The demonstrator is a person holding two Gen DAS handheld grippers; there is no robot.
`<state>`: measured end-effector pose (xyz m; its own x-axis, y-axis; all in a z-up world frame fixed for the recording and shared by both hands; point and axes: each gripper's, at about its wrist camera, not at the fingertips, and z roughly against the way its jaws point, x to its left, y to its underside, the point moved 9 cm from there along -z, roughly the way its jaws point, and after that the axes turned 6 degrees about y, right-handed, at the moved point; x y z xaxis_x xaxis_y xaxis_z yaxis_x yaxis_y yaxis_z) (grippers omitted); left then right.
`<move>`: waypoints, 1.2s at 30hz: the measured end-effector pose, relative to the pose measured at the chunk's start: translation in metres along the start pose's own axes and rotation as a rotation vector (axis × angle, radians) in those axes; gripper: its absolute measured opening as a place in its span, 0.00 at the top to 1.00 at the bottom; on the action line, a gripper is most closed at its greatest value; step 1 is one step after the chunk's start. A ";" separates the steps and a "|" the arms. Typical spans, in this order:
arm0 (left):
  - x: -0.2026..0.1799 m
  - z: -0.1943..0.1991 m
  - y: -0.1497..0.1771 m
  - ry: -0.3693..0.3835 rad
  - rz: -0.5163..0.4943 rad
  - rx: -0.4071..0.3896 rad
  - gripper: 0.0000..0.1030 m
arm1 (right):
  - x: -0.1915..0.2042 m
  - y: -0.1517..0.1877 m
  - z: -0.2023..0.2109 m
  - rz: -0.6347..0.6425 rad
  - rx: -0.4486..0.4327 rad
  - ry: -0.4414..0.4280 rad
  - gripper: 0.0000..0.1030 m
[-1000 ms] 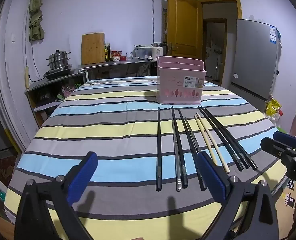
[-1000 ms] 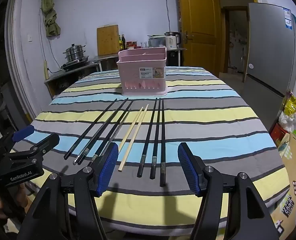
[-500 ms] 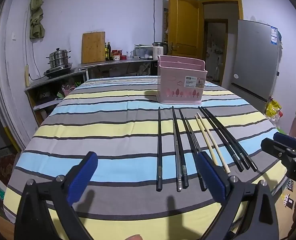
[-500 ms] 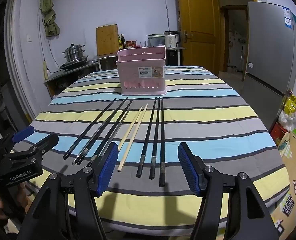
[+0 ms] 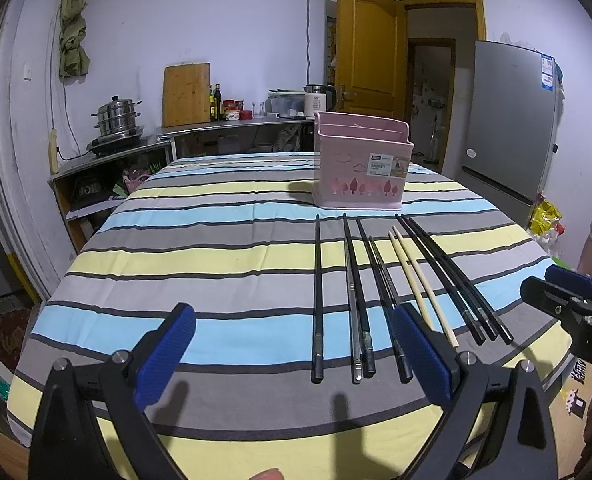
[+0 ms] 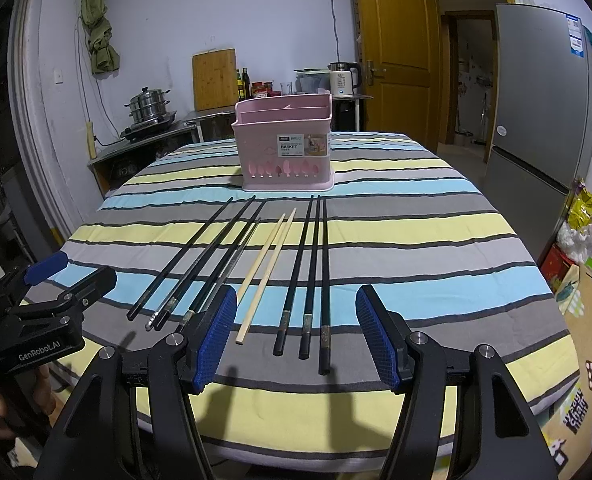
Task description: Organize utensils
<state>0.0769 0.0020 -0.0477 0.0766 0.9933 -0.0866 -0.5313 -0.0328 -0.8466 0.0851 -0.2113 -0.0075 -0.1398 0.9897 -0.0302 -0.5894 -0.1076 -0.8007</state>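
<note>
Biggest thing in both views is the round table [image 5: 216, 248] w/ the striped cloth (grey, yellow, light blue bands), filling the middle and lower part of each frame. Grey fridge [image 6: 544, 92] stands at the right edge, yellow door [image 6: 392, 44] just left of it at the top, and a steel counter [image 5: 136, 156] w/ a stacked steamer pot [image 5: 116, 118] sits mid-left by the wall. Wooden cutting board [image 5: 187, 94] leans on the wall behind it.

Pink basket [image 5: 360, 168] stands upright on the far side of the table, upper center in the right wrist view, a bit right of center in the left one. It has a white label on the front.

Chopsticks are laid out in a row in front of the basket, pointing roughly toward it: black chopsticks [image 6: 304, 272] in two groups, w/ a light wooden pair [image 6: 266, 270] between them, all flat on the cloth.

Left gripper [image 5: 292, 350] is bottom center of its own view, blue pads spread wide, holding nothing, low over the near table edge. Right gripper [image 6: 296, 332] is the same deal, wide apart and empty, w/ the black trio's near ends lying between its pads.
</note>
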 end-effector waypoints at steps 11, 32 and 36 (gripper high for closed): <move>-0.001 0.001 -0.002 0.001 -0.001 -0.002 0.03 | 0.000 0.000 0.000 0.001 0.001 0.001 0.39; -0.003 0.002 -0.002 0.000 -0.007 0.001 0.03 | 0.001 0.000 0.004 -0.004 -0.001 -0.003 0.39; -0.004 0.003 -0.001 0.001 -0.008 0.003 0.03 | 0.000 0.000 0.004 -0.006 -0.002 -0.002 0.39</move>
<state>0.0744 -0.0020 -0.0451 0.0818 0.9934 -0.0808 -0.5329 -0.0249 -0.8458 0.0820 -0.2114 -0.0050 -0.1382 0.9901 -0.0238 -0.5886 -0.1014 -0.8021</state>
